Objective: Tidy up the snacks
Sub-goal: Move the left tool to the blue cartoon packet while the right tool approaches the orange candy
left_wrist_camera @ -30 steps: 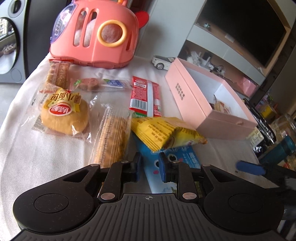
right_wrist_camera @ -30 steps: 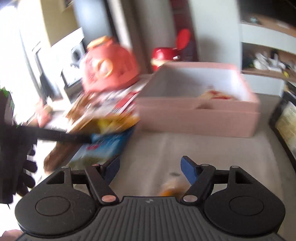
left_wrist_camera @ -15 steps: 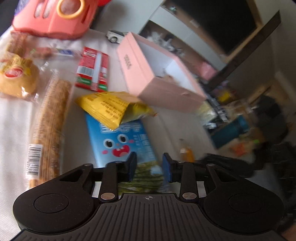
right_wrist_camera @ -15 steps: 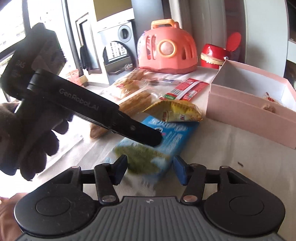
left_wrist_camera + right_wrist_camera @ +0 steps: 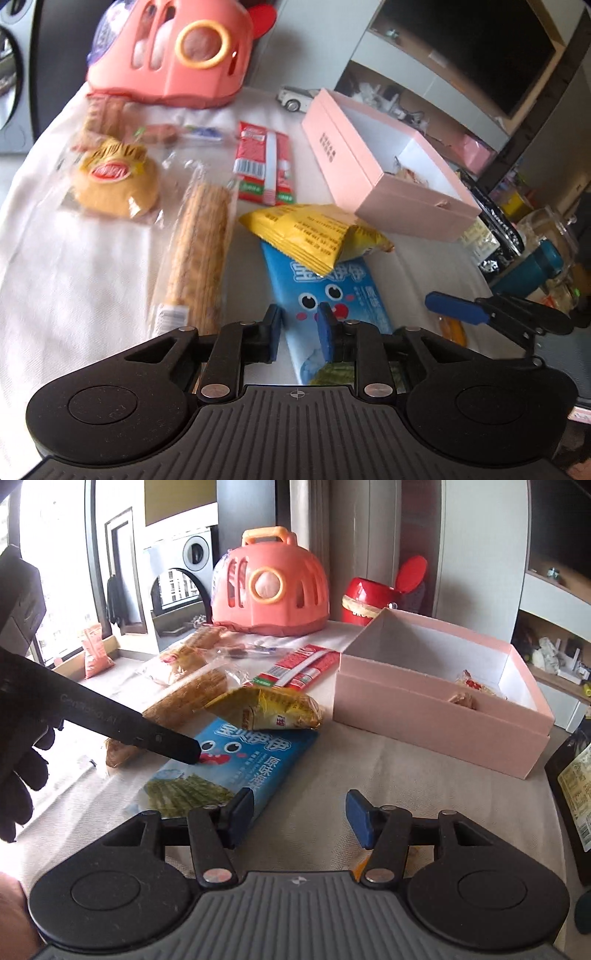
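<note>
Blue snack packet (image 5: 325,291) lies lengthwise under left gripper (image 5: 297,328).
Left jaws narrow, empty, nearer; right gripper (image 5: 300,814) half-wide, empty, lower right.

Each gripper, left (image 5: 298,324) and right (image 5: 300,818), has a black ribbed body, silver pivot screws and blue finger pads (image 5: 357,818). A black glove (image 5: 16,775) is worn.

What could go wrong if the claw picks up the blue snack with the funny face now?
1. The yellow packet lies on the blue packet's far end, so lifting the blue one may tip or drag it.
2. The left claw has only a narrow gap over that flat packet, so it might slide off instead of gripping.
3. The right claw is open right beside the same packet; the two could bump.
</note>
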### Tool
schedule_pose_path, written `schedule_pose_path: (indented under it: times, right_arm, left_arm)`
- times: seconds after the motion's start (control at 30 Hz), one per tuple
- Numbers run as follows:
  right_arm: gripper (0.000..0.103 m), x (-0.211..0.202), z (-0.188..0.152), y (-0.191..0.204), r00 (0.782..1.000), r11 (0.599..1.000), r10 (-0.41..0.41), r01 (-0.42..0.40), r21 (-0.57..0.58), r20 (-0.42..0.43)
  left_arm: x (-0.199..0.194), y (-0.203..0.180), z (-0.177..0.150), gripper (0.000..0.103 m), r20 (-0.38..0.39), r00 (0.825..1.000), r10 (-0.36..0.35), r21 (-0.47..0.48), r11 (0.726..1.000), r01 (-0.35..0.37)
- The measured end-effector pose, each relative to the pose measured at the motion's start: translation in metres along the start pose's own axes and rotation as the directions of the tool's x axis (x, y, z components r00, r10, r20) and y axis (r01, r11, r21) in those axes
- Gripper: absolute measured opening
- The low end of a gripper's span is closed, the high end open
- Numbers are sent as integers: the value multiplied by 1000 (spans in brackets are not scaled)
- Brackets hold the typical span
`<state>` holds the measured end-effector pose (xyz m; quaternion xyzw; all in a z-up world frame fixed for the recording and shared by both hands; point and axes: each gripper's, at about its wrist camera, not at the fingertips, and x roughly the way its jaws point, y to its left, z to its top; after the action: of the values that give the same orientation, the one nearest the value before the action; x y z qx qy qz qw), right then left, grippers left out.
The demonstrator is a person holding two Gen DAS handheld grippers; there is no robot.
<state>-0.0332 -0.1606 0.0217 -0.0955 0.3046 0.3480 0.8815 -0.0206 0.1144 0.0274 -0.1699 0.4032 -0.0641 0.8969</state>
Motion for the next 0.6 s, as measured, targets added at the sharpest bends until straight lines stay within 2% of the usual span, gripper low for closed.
schedule_pose_path:
  times: [0.17, 0.3, 0.43, 0.6]
  right_arm:
    - [55, -2, -3, -2, 1000, 1000, -13, 13, -2, 3]
    - [55, -6, -5, -4, 999, 1000, -31, 31, -3, 9]
    - [55, -3, -8, -4, 996, 995, -91, 91, -35, -1]
    - [55, 2, -10, -9, 996, 996, -87, 87, -10, -15]
  left_arm:
    - [14, -8, 4, 26, 6, 1000, -18, 16, 1000, 17]
    - [14, 3, 1, 28, -1, 998, -69, -62, 996, 69]
    - [17, 14, 1, 27, -14, 991, -135, -155, 979, 131]
    - [41, 16, 10, 29, 36, 973, -226, -181, 956, 229]
